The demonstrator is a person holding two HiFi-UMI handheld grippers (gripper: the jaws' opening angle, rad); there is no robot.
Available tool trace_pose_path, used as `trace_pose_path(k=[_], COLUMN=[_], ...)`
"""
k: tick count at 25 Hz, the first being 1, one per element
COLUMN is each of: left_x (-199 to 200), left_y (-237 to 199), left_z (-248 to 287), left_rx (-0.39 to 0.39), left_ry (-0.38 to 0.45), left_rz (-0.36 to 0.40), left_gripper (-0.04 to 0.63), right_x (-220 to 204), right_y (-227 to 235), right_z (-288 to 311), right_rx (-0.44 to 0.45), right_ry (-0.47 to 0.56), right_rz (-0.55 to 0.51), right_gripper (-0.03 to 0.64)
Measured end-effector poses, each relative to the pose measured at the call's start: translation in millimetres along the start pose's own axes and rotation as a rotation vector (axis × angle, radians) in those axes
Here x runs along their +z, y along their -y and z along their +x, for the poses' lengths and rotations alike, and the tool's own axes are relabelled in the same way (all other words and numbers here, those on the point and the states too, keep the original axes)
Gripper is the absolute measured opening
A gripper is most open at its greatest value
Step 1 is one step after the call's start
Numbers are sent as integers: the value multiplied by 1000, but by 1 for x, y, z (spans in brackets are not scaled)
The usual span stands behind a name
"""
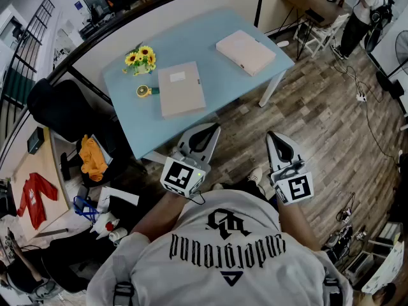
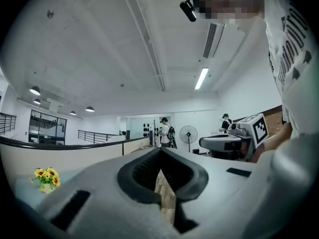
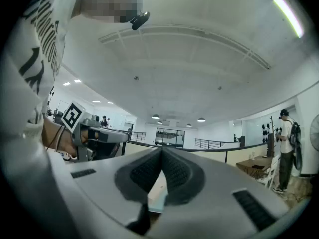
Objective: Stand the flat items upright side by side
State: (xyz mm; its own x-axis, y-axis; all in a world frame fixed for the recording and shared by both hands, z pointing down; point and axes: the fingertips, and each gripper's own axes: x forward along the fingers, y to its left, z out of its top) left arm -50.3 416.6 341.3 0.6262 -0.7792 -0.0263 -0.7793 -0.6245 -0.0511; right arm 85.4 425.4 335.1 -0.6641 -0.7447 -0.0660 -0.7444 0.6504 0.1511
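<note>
Two flat beige boxes lie on the light blue table (image 1: 127, 116) in the head view: one (image 1: 182, 89) near the front edge, the other (image 1: 245, 51) at the far right corner. Both lie flat and well apart. My left gripper (image 1: 207, 128) and right gripper (image 1: 273, 136) hang close to my body, short of the table's front edge, over the wooden floor. Each is shut with nothing between its jaws. In the left gripper view the left gripper (image 2: 160, 156) points out and upward at the ceiling, jaws together. The right gripper (image 3: 162, 153) looks the same in its own view.
A small pot of sunflowers (image 1: 141, 58) and a yellow tape roll (image 1: 143, 92) sit at the table's left side. A black chair (image 1: 57, 107) and floor clutter lie to the left. A person (image 1: 363, 11) stands by a wooden desk (image 1: 312, 5) at the far right.
</note>
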Motion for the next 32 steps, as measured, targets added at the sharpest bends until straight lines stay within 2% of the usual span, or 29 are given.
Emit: trace_pose_path(k=[17,23,32], left_x=[-2,-3,-13], left_y=[-5,-7,-7], left_z=[9,20,53], left_rx=[-8,-12,10], left_ry=[5,7,-15], left_rz=[-3,-15,-28], left_gripper=[3,5,18], right_x=[0,-6,-17], right_y=[6,10,41], right_z=[9,15,21], right_rx=[6,60,72], right_ry=[2,-11,-15], right_rz=[-2,18,36], right_gripper=[5,6,8])
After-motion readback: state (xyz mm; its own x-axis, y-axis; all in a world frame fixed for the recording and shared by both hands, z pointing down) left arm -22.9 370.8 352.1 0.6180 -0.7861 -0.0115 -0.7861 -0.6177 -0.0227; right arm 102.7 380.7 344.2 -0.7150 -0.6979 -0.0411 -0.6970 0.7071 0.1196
